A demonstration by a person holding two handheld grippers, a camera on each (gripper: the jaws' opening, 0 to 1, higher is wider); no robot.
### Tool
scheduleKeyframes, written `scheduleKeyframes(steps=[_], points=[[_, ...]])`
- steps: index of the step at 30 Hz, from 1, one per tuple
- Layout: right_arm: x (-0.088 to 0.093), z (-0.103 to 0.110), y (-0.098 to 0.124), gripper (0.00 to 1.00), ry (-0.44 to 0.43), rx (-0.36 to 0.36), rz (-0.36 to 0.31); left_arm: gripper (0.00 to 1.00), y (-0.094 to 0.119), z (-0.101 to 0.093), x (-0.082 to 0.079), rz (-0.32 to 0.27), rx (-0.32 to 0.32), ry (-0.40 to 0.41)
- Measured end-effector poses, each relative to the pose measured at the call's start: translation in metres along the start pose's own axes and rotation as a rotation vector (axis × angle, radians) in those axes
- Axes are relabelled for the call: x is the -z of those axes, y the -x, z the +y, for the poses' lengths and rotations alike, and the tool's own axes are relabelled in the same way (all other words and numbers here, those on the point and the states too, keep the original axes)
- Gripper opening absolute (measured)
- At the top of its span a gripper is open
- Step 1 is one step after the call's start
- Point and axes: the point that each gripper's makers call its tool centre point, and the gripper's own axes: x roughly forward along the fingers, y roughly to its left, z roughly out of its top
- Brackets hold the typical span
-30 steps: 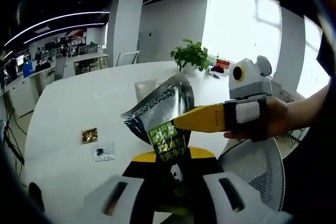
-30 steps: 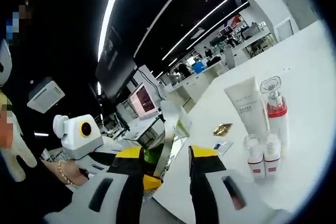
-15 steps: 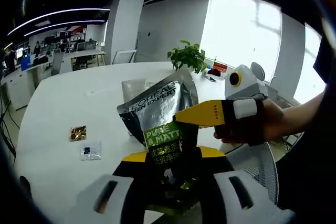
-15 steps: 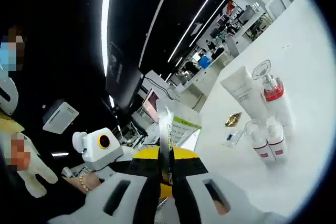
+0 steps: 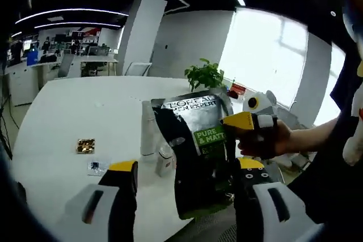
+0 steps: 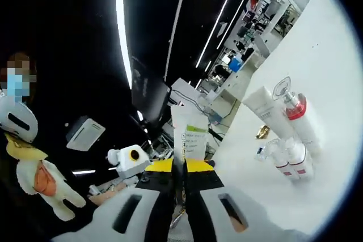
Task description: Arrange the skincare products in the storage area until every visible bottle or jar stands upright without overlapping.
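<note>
Right tool pinches a black-and-silver skincare pouch above the white table edge; left tool stands wide open around it. Bottles stand upright behind.

Potted plant on white table — office chair beyond

The pouch is finished in black and silver with a green label; the surface is white; bottle caps are red.
</note>
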Motion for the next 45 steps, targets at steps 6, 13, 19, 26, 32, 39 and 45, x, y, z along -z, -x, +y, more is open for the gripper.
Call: scheduleKeyframes(steps=[6,13,19,26,32,39,45], points=[[-0.008,0.037,-0.014,0.04,-0.069,-0.194,0.002,0.61,0.011,-0.024,-0.016,-0.073,0.361,0.270],[-0.003,0.030,-0.028,0.05,-0.042,-0.146,0.020,0.26,0.024,-0.041,-0.018,-0.067,0.481,0.249],[-0.002,0.016,-0.034,0.06,0.001,-0.026,-0.009,0.07,0.025,-0.031,-0.015,-0.091,0.410,0.281],[0.009,0.015,-0.048,0.14,0.073,0.058,-0.042,0.05,0.037,-0.030,-0.025,-0.199,0.391,0.448],[0.040,0.031,-0.064,0.14,0.052,0.033,-0.045,0.05,0.053,-0.019,-0.030,-0.250,0.385,0.504],[0.049,0.018,-0.063,0.09,0.051,0.155,-0.129,0.05,0.059,-0.008,-0.018,-0.199,0.343,0.514],[0.052,0.011,-0.057,0.01,-0.026,0.215,-0.163,0.05,0.054,-0.002,-0.008,-0.137,0.322,0.502]])
